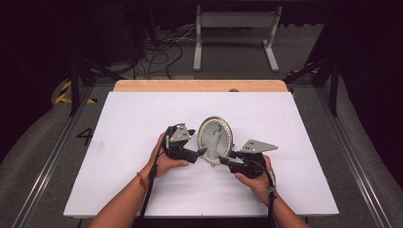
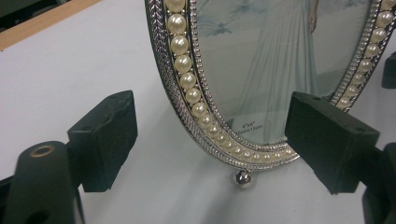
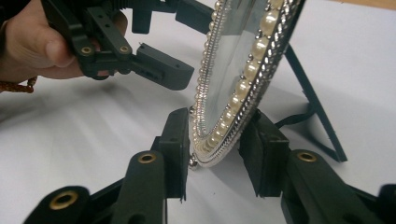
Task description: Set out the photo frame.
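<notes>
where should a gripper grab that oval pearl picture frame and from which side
Grip the oval picture frame by its thin rim low on a side edge, one jaw on the glass face, one behind, coming in edge-on along the table. It stands upright on a rear easel leg, so the back centre is obstructed. The right gripper straddles the rim like this; the left gripper stands open at the front.

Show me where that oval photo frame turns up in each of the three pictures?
High view: frame stands mid-table between both grippers.
Left gripper view: frame fills the top centre, front on.
Right gripper view: frame runs edge-on up the centre.
Shared landmark: its pearl rim.
</notes>
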Demonstrator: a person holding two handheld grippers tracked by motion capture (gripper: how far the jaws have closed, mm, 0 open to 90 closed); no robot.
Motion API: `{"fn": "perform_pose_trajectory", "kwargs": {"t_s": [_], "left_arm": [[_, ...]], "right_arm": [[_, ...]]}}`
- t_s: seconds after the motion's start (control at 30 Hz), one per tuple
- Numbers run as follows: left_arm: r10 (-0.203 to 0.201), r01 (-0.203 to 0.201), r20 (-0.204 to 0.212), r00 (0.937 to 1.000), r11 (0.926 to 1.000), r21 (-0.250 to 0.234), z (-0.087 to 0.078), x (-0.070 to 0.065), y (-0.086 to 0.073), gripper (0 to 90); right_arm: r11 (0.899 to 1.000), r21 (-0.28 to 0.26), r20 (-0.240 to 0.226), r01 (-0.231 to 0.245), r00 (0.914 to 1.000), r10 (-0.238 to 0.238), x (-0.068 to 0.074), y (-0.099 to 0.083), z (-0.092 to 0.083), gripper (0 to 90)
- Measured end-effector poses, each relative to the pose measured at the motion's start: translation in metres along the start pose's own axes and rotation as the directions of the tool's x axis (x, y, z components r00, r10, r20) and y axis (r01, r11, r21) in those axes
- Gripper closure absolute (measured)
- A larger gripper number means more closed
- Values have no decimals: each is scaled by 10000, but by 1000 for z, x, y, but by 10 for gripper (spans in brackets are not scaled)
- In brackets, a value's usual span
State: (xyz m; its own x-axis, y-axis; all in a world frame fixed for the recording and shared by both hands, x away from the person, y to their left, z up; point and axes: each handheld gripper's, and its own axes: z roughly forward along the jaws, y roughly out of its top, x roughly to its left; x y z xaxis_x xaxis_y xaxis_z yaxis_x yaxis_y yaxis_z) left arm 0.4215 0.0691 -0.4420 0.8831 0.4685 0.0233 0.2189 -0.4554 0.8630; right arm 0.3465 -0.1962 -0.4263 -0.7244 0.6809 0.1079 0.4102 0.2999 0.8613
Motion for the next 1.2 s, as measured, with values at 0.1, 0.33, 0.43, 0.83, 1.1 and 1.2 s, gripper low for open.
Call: {"fn": "perform_pose_trajectory", "kwargs": {"t_s": [0.1,0.33,0.43,0.83,1.1,1.2], "left_arm": [[-80,80,49,10000,9999,98,3,2,-2,202],[-144,144,-89,9999,9999,38,3,6,-4,361],[-160,160,51,9999,9999,47,5,6,-4,385],[32,-26,452,9990,9999,-137,6,3,-2,439],[-36,35,257,9997,10000,37,0,5,-2,581],[-36,34,190,9998,9999,116,0,4,-2,587]], "right_arm": [[10000,-14,55,92,9999,-92,2,1,-5,657],[9998,183,581,81,9983,-92,5,2,-14,719],[10000,79,784,-5,9969,-2,4,2,-18,719],[9913,-1318,1241,-55,9920,220,4,10,-29,762],[9889,-1484,1204,60,9927,120,4,11,-25,799],[9895,-1444,1179,35,9929,137,3,12,-25,800]]}}
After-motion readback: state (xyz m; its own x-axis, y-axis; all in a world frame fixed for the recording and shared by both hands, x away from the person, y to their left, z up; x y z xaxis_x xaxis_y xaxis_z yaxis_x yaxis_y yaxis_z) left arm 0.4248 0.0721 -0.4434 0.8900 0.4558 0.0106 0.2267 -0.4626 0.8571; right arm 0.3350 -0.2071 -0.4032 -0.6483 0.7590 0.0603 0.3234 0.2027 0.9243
